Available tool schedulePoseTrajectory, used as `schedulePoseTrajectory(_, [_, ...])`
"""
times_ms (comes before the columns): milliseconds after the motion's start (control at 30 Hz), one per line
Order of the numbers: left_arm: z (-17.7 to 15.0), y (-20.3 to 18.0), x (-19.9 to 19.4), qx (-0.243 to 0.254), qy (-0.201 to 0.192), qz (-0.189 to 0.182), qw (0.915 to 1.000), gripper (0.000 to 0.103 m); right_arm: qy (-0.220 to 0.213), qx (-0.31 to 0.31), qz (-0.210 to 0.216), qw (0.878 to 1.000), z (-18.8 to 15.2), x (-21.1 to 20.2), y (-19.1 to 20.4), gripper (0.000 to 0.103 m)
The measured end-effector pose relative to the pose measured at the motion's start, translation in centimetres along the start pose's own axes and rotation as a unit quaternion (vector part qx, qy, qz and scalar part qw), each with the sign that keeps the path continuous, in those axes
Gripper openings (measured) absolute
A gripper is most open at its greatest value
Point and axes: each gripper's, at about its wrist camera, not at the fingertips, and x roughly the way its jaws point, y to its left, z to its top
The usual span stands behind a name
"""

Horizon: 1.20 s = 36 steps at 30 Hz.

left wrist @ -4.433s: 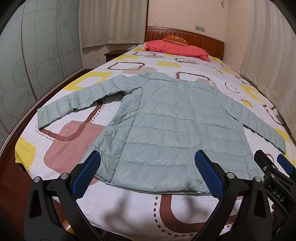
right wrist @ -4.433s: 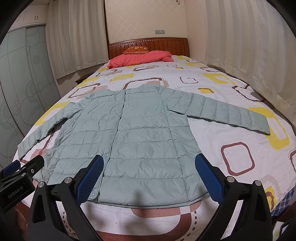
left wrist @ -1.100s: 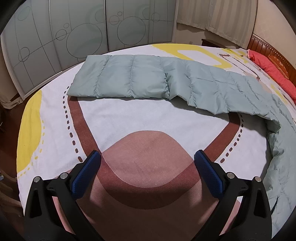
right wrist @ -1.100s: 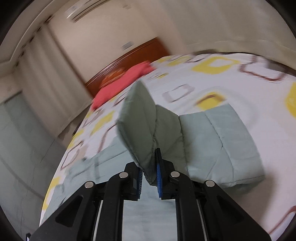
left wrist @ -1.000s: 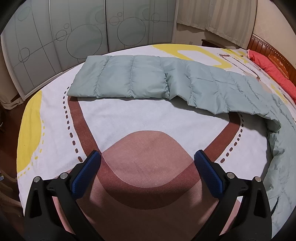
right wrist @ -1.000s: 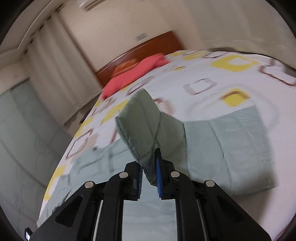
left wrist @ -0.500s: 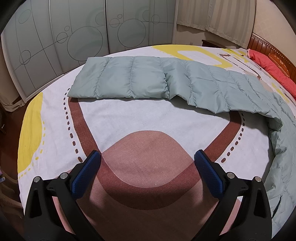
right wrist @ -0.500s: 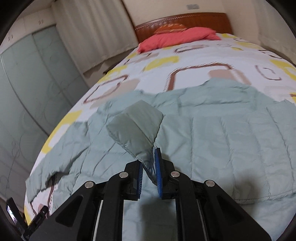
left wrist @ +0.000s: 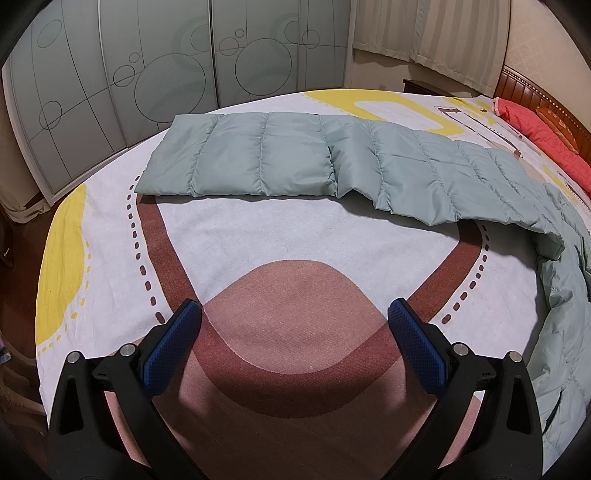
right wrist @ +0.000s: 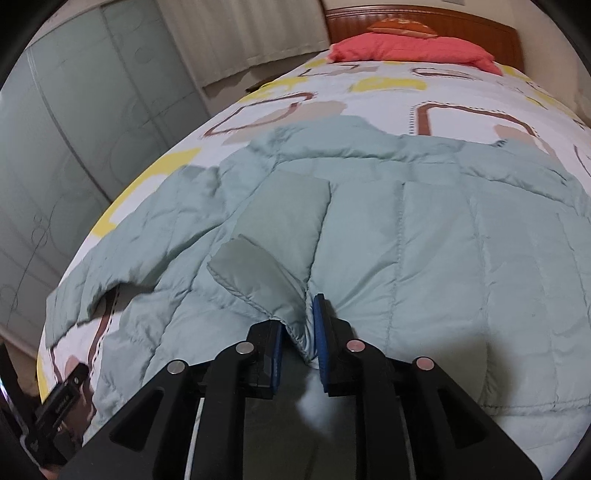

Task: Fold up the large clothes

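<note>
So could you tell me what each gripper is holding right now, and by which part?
The right gripper has the jacket's sleeve cuff between its fingers, which have just been opening. The left gripper is open, holding nothing.

Premises: a domestic bedroom. A large bed (left wrist: 258,240) carries a white bedspread printed with yellow and brown shapes. A wooden headboard (right wrist: 424,22) stands at its far end, with a red pillow (right wrist: 406,46) against it. Frosted sliding wardrobe doors (left wrist: 166,66) with circle motifs line one side. Pale curtains (left wrist: 424,33) hang beyond.
</note>
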Motion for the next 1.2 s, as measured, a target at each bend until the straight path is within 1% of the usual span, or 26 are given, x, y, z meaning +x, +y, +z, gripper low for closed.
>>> schedulePoseTrajectory(67, [0.0,0.0,0.0,0.0,0.0,0.0,1.0,0.101,0.001,-0.006,0.005,1.0,-0.1,-0.1,0.3,0.028])
schedulePoseTrajectory(100, [0.0,0.0,0.0,0.0,0.0,0.0,1.0,0.101,0.001,-0.004,0.013,1.0,-0.2,-0.2,0.4,0.039])
schedulePoseTrajectory(133, [0.0,0.0,0.0,0.0,0.0,0.0,1.0,0.101,0.002,-0.001,0.022,1.0,-0.2,-0.4,0.4,0.053])
schedulePoseTrajectory(167, [0.0,0.0,0.0,0.0,0.0,0.0,1.0,0.101,0.002,0.001,0.029,1.0,-0.3,-0.6,0.5,0.057])
schedulePoseTrajectory(200, [0.0,0.0,0.0,0.0,0.0,0.0,1.0,0.101,0.0,0.002,0.039,0.999,-0.4,-1.2,0.6,0.059])
schedulePoseTrajectory(267, [0.0,0.0,0.0,0.0,0.0,0.0,1.0,0.101,-0.012,-0.002,0.042,0.999,-0.7,-2.6,0.6,0.059])
schedulePoseTrajectory(333, [0.0,0.0,0.0,0.0,0.0,0.0,1.0,0.101,-0.029,0.002,0.035,0.999,-1.0,-4.3,-0.3,0.059])
schedulePoseTrajectory(400, [0.0,0.0,0.0,0.0,0.0,0.0,1.0,0.101,-0.05,0.028,0.021,0.998,-1.1,-6.5,-2.8,0.059])
schedulePoseTrajectory(500, [0.0,0.0,0.0,0.0,0.0,0.0,1.0,0.101,-0.078,0.093,-0.018,0.992,-1.0,-9.5,-8.9,0.057])
schedulePoseTrajectory(567, [0.0,-0.1,0.0,0.0,0.0,0.001,1.0,0.101,-0.095,0.132,-0.063,0.985,-0.9,-11.2,-13.3,0.052])
schedulePoseTrajectory(600, [0.0,-0.1,0.0,0.001,0.0,0.001,1.0,0.101,-0.105,0.161,-0.094,0.977,-0.8,-12.1,-16.1,0.047])
schedulePoseTrajectory(633, [0.0,0.0,0.0,0.001,-0.001,0.001,1.0,0.101,-0.113,0.184,-0.115,0.97,-0.7,-12.6,-18.4,0.043])
schedulePoseTrajectory(667, [0.0,0.0,0.1,0.001,-0.001,0.002,1.0,0.101,-0.119,0.207,-0.14,0.961,-0.6,-13.0,-20.9,0.043])
schedulePoseTrajectory(733, [0.0,0.0,0.1,0.002,-0.001,0.003,1.0,0.101,-0.12,0.222,-0.168,0.953,-0.1,-12.9,-23.7,0.042])
schedulePoseTrajectory(800, [0.1,0.0,0.2,0.003,-0.001,0.004,1.0,0.101,-0.115,0.217,-0.177,0.953,0.6,-11.9,-25.2,0.042])
schedulePoseTrajectory(900, [0.1,0.0,0.3,0.004,-0.002,0.007,1.0,0.101,-0.099,0.199,-0.186,0.957,1.5,-9.5,-26.1,0.042])
schedulePoseTrajectory(933, [0.1,0.0,0.3,0.005,-0.002,0.007,1.0,0.101,-0.086,0.198,-0.184,0.959,1.5,-8.5,-26.5,0.042])
schedulePoseTrajectory(967, [0.1,-0.1,0.3,0.005,-0.002,0.008,0.9999,0.101,-0.06,0.202,-0.176,0.962,1.5,-7.0,-27.2,0.042])
schedulePoseTrajectory(1000, [0.1,-0.1,0.3,0.005,-0.003,0.008,0.9999,0.101,-0.05,0.204,-0.169,0.963,1.2,-6.6,-27.6,0.042])
schedulePoseTrajectory(1067, [0.1,-0.1,0.3,0.006,-0.003,0.008,0.9999,0.101,-0.054,0.195,-0.17,0.965,1.5,-6.8,-27.8,0.042])
schedulePoseTrajectory(1133, [0.1,-0.1,0.3,0.005,-0.003,0.008,1.0,0.101,-0.053,0.187,-0.178,0.965,1.7,-8.0,-26.9,0.042])
schedulePoseTrajectory(1200, [0.1,-0.1,0.3,0.006,-0.003,0.009,0.9999,0.101,-0.071,0.183,-0.177,0.965,1.0,-9.4,-25.7,0.042])
